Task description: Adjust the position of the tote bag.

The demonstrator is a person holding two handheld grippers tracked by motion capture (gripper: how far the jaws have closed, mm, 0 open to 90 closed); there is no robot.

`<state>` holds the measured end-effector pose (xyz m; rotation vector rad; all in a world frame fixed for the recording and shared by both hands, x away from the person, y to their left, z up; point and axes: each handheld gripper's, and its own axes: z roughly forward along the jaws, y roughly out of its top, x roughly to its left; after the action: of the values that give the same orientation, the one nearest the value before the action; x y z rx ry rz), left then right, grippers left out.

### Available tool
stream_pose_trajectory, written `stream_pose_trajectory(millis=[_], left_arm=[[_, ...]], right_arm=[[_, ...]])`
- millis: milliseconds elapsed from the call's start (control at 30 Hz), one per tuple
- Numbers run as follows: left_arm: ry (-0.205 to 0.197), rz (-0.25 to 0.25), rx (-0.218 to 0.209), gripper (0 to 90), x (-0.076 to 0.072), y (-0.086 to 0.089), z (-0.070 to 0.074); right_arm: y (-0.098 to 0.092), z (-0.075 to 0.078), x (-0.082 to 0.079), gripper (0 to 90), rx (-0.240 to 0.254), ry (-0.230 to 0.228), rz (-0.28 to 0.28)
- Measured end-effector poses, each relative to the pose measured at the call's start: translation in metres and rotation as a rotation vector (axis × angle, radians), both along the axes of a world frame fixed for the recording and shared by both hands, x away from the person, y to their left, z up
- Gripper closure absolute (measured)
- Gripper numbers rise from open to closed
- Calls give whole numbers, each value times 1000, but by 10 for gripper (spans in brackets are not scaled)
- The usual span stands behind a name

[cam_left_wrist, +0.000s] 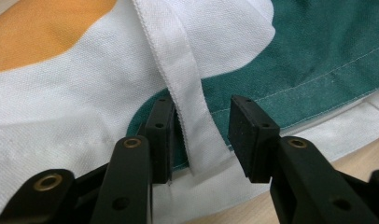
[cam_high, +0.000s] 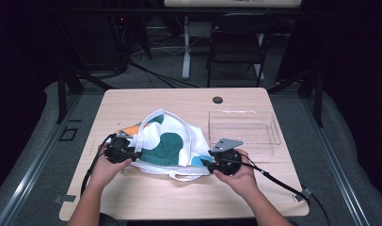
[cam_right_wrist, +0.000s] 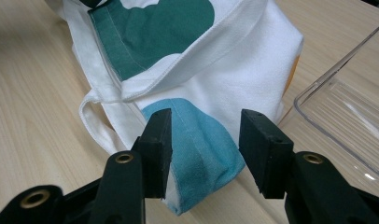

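A white cloth tote bag (cam_high: 166, 141) with green, orange and blue patches lies crumpled in the middle of the table. My left gripper (cam_high: 135, 154) is at its left edge. In the left gripper view, a white strap (cam_left_wrist: 185, 88) of the bag hangs between the jaws of that gripper (cam_left_wrist: 201, 122); it rests against the left pad and the right pad stands clear of it. My right gripper (cam_high: 206, 163) is at the bag's right front corner. Its jaws (cam_right_wrist: 206, 133) straddle the blue corner (cam_right_wrist: 201, 154) without pinching it.
A clear plastic tray (cam_high: 274, 128) stands on the table just right of the bag, close to my right gripper (cam_right_wrist: 346, 116). A round grommet hole (cam_high: 218, 100) sits near the table's far edge. A chair and desk legs stand beyond the table.
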<state>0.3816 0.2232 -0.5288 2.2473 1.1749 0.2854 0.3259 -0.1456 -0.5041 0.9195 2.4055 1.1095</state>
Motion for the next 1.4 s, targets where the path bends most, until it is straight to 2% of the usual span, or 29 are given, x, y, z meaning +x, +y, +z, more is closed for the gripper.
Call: stream_pose_trajectory(millis=[100, 167, 200, 500, 833, 1167, 1400], left_arm=[[-8, 7, 13, 668, 0, 0, 0], [-9, 9, 13, 688, -1, 0, 0], [0, 3, -3, 735, -1, 1, 1], [6, -6, 4, 860, -1, 2, 2], [2, -13, 10, 876, -1, 2, 4], [-1, -11, -4, 876, -2, 3, 6], [-25, -15, -8, 877, -4, 3, 14]], right_arm=[[-1, 1, 0, 546, 0, 0, 3], [-1, 1, -1, 546, 0, -2, 1], [0, 1, -1, 547, 5, -1, 4], [1, -1, 0, 547, -1, 7, 9], [1, -1, 0, 547, 0, 3, 7], [1, -2, -1, 547, 2, 6, 10], [1, -1, -1, 549, 14, 10, 11]])
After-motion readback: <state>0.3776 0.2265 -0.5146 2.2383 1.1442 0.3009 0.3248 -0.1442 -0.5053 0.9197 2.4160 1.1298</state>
